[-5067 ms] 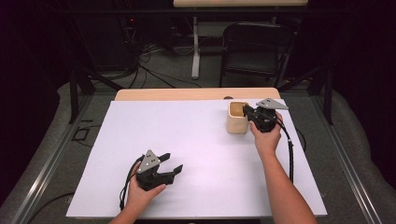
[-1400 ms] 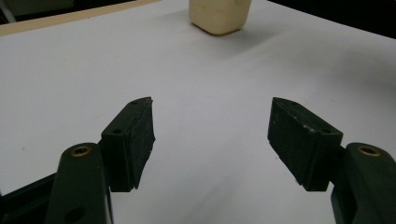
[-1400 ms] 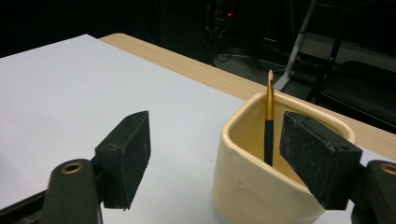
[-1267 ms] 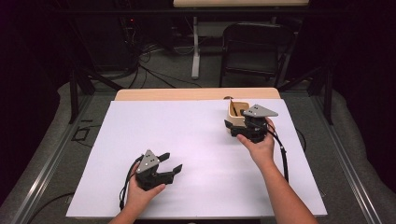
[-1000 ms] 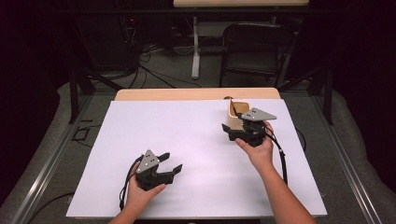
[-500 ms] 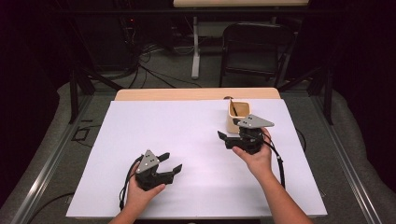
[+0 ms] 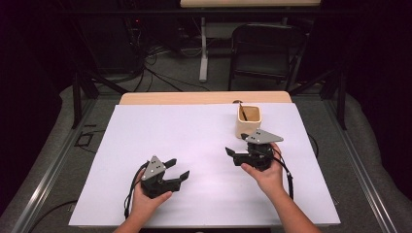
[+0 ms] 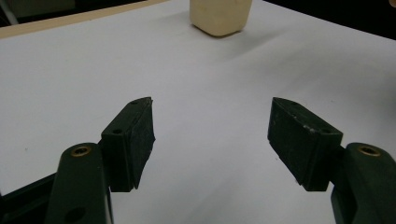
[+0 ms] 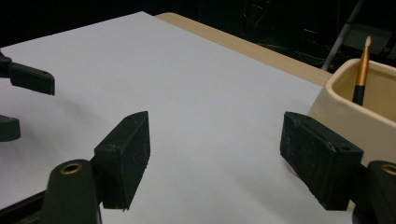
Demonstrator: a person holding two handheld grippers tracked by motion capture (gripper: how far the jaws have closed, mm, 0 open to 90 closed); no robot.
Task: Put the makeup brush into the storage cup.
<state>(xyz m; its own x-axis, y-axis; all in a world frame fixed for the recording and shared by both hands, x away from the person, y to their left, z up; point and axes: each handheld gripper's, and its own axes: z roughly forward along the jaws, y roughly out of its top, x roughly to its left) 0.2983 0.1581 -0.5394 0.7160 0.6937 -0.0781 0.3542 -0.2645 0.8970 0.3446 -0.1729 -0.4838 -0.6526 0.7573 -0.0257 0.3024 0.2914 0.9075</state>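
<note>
A cream cup (image 7: 249, 122) with a pen (image 7: 243, 113) inside is seen at the far right of the white table (image 7: 204, 145). The right hand-held gripper (image 7: 236, 151) is held wide and empty just near of it. The left hand-held gripper (image 7: 176, 170), also spread wide and empty, is held at the near left.

We are seeing the white table sheet (image 7: 194, 145) glowing evenly under overhead light, surroundings sinking into darkness; the near jaws are perhaps blurring slightly, casting soft shadows.
</note>
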